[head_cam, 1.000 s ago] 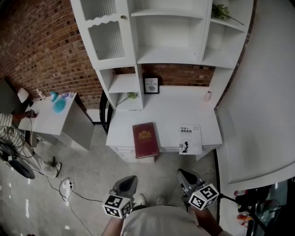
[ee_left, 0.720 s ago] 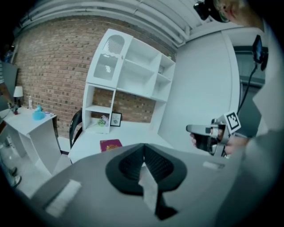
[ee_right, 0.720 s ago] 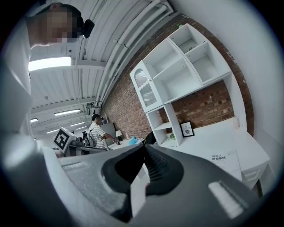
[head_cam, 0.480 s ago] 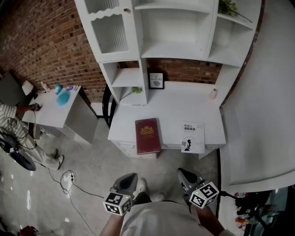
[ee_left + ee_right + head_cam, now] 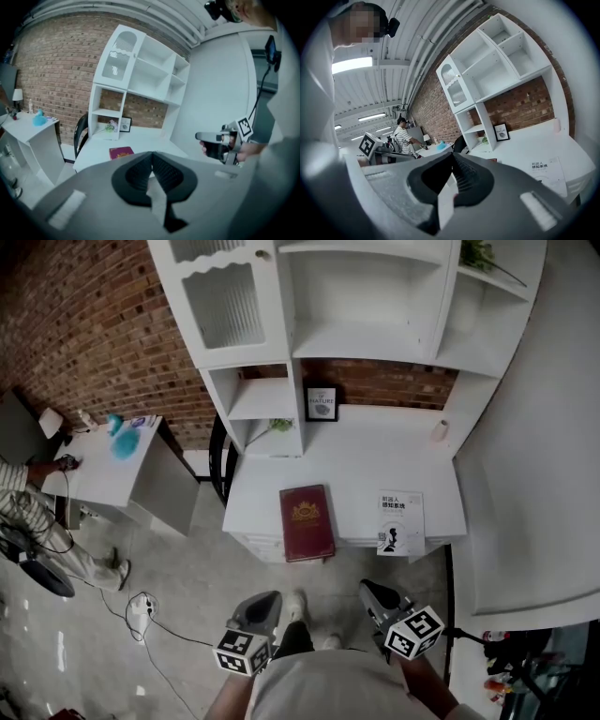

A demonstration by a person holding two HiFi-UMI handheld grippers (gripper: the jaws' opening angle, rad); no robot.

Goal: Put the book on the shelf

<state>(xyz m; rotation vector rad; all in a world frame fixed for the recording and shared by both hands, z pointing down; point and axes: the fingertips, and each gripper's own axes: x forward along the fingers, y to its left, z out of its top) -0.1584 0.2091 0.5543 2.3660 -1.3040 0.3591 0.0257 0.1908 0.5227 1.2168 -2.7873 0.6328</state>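
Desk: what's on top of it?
A red book and a white booklet lie near the front edge; a framed picture and pale cylinder stand behind. Anything under the books is hidden.

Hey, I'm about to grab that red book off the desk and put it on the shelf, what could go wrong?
Both jaws are shut, on the left gripper and the right gripper, so they must open first. The red book lies flat at the front edge of the desk; a poor pinch could tip it to the floor. Lifting it could clip the framed picture below the shelf.
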